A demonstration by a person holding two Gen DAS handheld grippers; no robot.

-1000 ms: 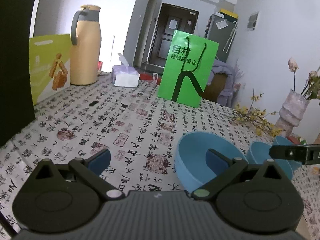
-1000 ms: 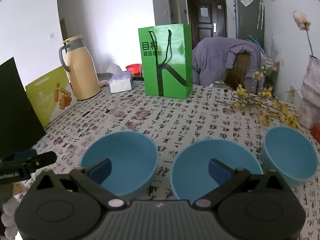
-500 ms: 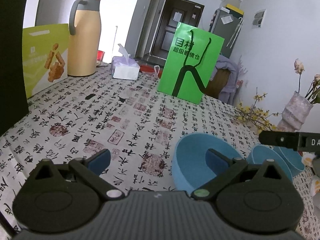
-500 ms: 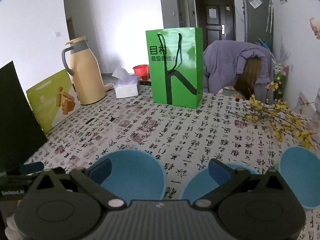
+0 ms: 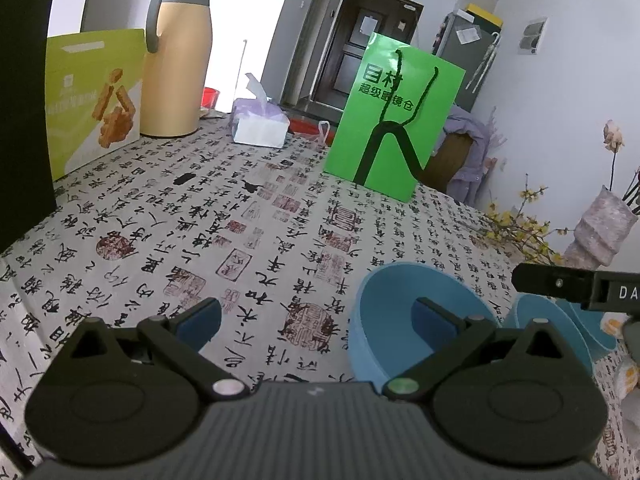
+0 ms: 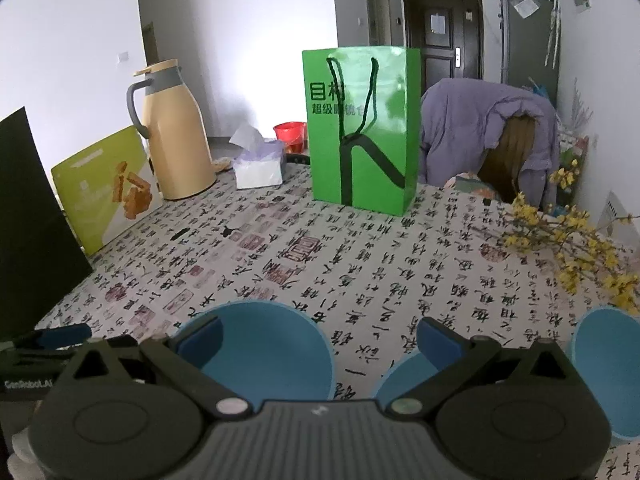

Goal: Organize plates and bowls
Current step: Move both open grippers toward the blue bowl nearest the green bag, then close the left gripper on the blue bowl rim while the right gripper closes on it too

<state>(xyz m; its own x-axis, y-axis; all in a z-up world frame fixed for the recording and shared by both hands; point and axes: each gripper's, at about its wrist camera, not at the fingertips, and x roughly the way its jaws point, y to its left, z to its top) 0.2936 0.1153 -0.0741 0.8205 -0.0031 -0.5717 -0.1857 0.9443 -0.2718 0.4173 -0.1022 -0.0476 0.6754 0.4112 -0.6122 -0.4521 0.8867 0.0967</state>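
Bowls: 3 blue bowls [image 6: 264, 352] upright, mouths up, in a row on the counter [image 6: 360, 256], nearer than the green bag [image 6: 360, 128].
Left gripper [image 5: 316, 320]: spread wide, empty, beside the leftmost bowl.
Right gripper [image 6: 320, 338]: spread wide, empty, above the bowls.

Table covering [image 6: 360, 264]: pale cloth printed with black calligraphy and red seals.
Green paper bag [image 6: 362, 132]: upright at 12 o'clock, black cord handles.
Tissue box [image 6: 258, 166]: 11 o'clock, just left of the bag.
Tan thermos jug [image 6: 176, 132]: grey handle, 10 o'clock.
Yellow-green carton [image 6: 106, 184]: leaning beside the jug.
Yellow flower sprigs [image 6: 568, 240]: 2 o'clock.
Purple jacket [image 6: 480, 132]: draped over a chair behind the table.
Red bucket [image 6: 290, 132]: on the floor behind.
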